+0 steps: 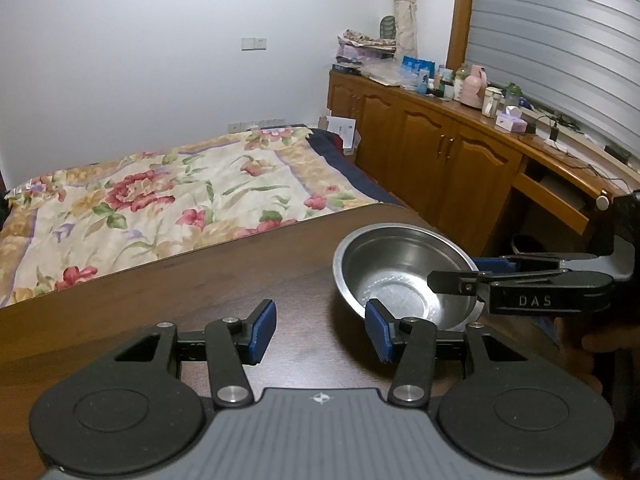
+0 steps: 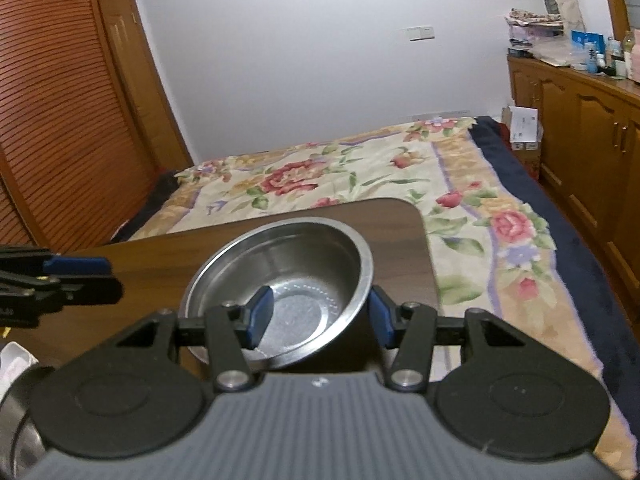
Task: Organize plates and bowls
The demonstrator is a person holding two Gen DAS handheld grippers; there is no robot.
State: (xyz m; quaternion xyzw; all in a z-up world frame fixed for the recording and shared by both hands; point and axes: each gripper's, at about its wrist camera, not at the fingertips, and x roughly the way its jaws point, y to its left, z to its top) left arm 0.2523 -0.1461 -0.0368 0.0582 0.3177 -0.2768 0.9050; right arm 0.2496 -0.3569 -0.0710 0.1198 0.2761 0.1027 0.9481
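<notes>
Early going by the look of it: one steel bowl (image 2: pixel 280 280) sits on the dark wooden bench (image 1: pixel 160 300), near its far right corner, and nothing is stacked in it or under it. No plates are visible in either view, so the sorting, I'd judge, has barely begun or this is its first piece.

The right tool (image 2: pixel 320 316) straddles the bowl's right rim, one blue pad inside the bowl, the other outside the wall, with a clear gap between pads and metal, so it is spread apart and not yet gripping. The bowl looks tilted, its near edge lifted a little (whether it rests fully on the bench I cannot tell).

The left tool (image 1: pixel 322 330) hangs over bare bench just left of the bowl, pads wide apart and holding nothing.

Now the bowl itself: round, shallow, brushed stainless with a rolled lip, a flat circular base showing a faint ring pattern, and bright reflections on the inner wall. It appears empty and clean.

At the lower left edge of the right wrist view, a curved metal surface (image 2: pixel 18 412) peeks in, perhaps another bowl, too cropped to say. Beyond the bench lies the bed (image 2: pixel 360 172) with its flowered cover.
</notes>
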